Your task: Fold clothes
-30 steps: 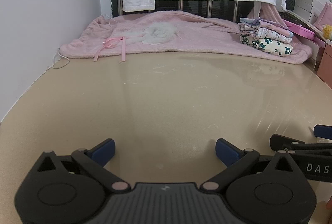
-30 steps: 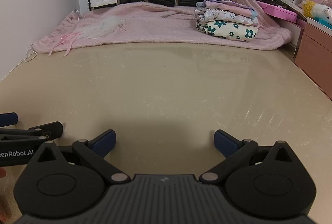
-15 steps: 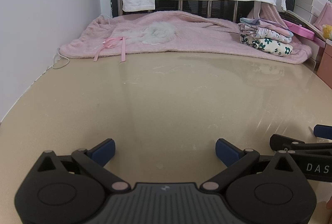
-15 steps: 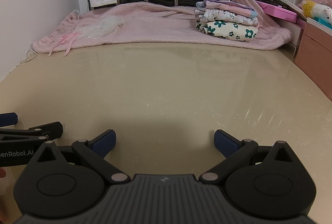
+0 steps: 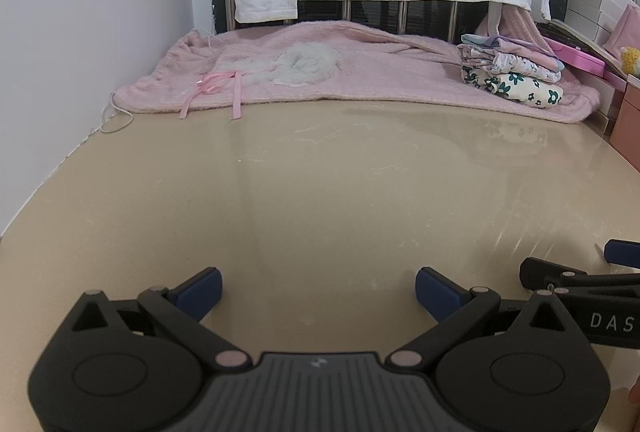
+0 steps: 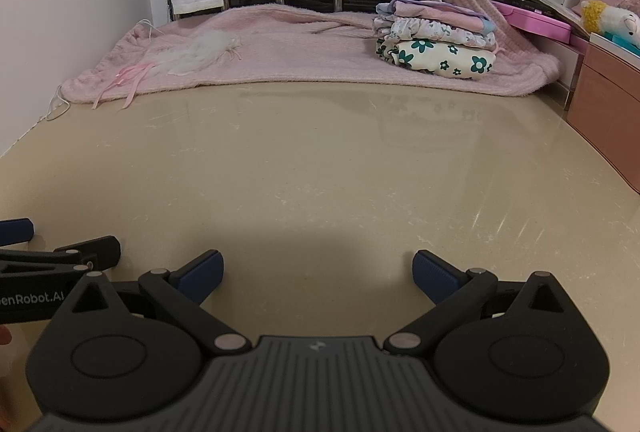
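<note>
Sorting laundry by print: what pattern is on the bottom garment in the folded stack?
Cream with dark green flowers; clearest in the right wrist view.

Two printed markings are legible, both in white capitals or mixed case on black plastic tong bodies. In the left wrist view, the right tongs [image 5: 580,272], at the 4 o'clock edge, carry the cut-off letters "DAS". In the right wrist view, the left tongs [image 6: 48,252], at the 8 o'clock edge, carry the cut-off text "enRobot.AI". No other text is readable.
</note>
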